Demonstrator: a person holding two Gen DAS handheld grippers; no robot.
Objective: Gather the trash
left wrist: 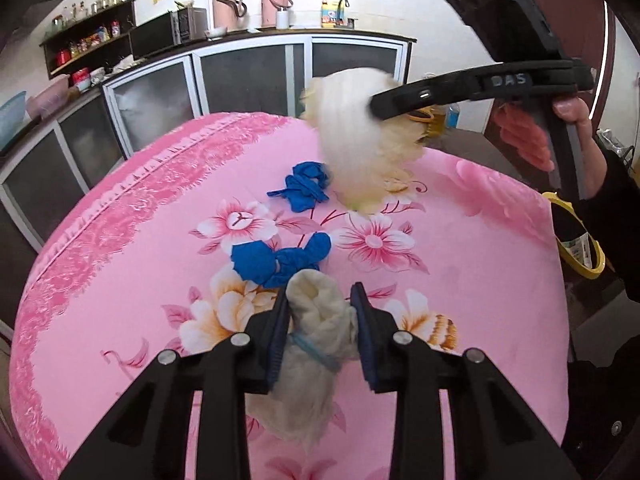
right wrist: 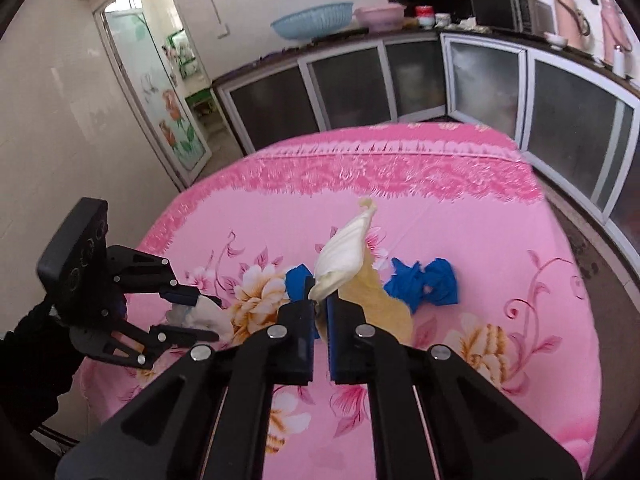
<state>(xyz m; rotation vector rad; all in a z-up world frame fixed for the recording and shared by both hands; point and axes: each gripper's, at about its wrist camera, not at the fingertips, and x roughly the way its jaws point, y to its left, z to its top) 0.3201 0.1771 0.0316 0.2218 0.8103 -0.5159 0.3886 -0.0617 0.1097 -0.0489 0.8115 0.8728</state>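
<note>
My left gripper (left wrist: pixel 320 320) is shut on a crumpled white tissue wad (left wrist: pixel 316 320) held above the pink floral tablecloth (left wrist: pixel 120 280). It also shows in the right wrist view (right wrist: pixel 188 316), still holding the wad (right wrist: pixel 208 314). My right gripper (right wrist: pixel 320 312) is shut on a cream corn husk (right wrist: pixel 344 256) that sticks up and hangs down; in the left wrist view the husk (left wrist: pixel 360 148) dangles blurred from it above the table's far side. Two crumpled blue gloves (left wrist: pixel 304 186) (left wrist: pixel 280 258) lie mid-table; they also show in the right wrist view (right wrist: pixel 424 282) (right wrist: pixel 298 280).
A yellow-rimmed bin (left wrist: pixel 580 240) stands off the table's right edge. Kitchen cabinets (left wrist: pixel 248 72) with flasks, basins (right wrist: pixel 312 20) and a microwave (right wrist: pixel 504 10) run behind the table. A glass door (right wrist: pixel 160 92) is at the left.
</note>
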